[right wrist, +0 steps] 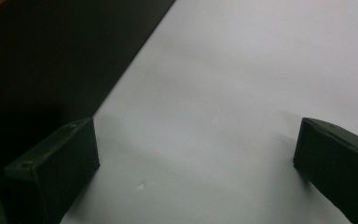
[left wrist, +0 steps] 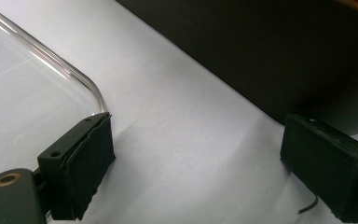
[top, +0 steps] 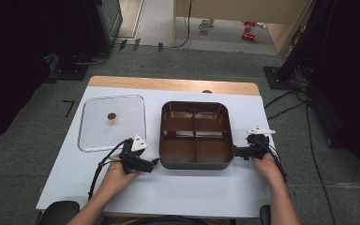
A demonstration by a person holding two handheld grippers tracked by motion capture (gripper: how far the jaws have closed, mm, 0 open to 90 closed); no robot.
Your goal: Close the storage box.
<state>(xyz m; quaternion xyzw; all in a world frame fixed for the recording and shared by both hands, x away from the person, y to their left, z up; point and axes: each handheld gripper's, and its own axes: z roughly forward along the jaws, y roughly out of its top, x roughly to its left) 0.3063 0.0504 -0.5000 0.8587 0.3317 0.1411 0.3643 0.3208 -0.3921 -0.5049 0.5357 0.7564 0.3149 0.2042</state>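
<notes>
Two hand-held grippers flank a brown divided tray on a white table.

The left gripper (top: 155, 162) and right gripper (top: 236, 151) rest low with jaws spread wide, holding nothing, each just beside a near corner of the four-compartment tray (top: 195, 163). A clear lid (top: 85, 140) with a small knob lies left of it.

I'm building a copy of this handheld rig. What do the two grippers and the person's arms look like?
Both the left gripper and the right gripper are black, each with two blocky jaws faced with dark pads. Each carries a pale three-cornered plate on top and trails a black cable. A brass-coloured ring sits in the left gripper's body. The forearms are bare, with no sleeves in view.
</notes>
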